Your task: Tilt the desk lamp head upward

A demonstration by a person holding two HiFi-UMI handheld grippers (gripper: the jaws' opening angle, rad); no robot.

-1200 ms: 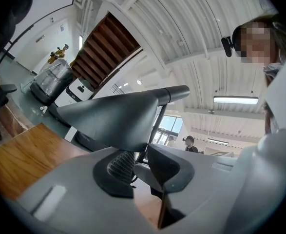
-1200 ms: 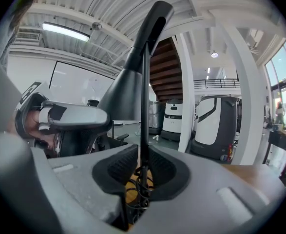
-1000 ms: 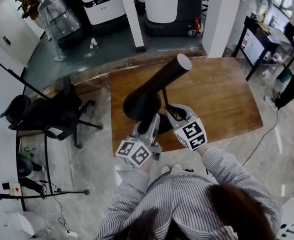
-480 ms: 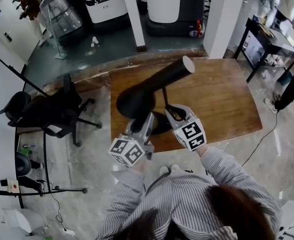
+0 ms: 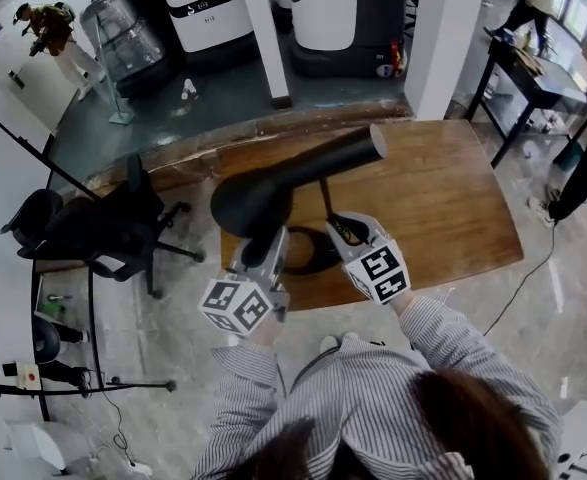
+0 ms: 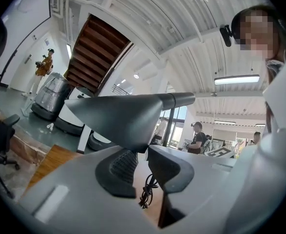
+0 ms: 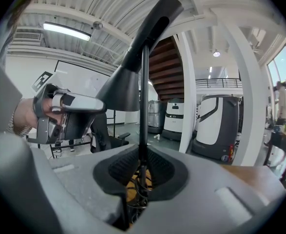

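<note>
Above the desk's (image 5: 453, 198) near edge, the left claw (image 5: 263, 243) pinches the desk lamp head (image 5: 263, 193) by its rim, the right claw (image 5: 341, 230) clamps the lamp stem (image 7: 143, 106); that thin rim hold could slip, dropping the head.

A wooden table (image 5: 453, 198) is set on a pale grey floor (image 5: 173, 298). A black office chair (image 5: 93, 228) is seen at its left and a white pillar (image 5: 438, 28) behind. A dark staircase (image 6: 96, 52) is seen under a ribbed white ceiling (image 6: 181, 33) lit by a strip light (image 6: 235, 79).
</note>
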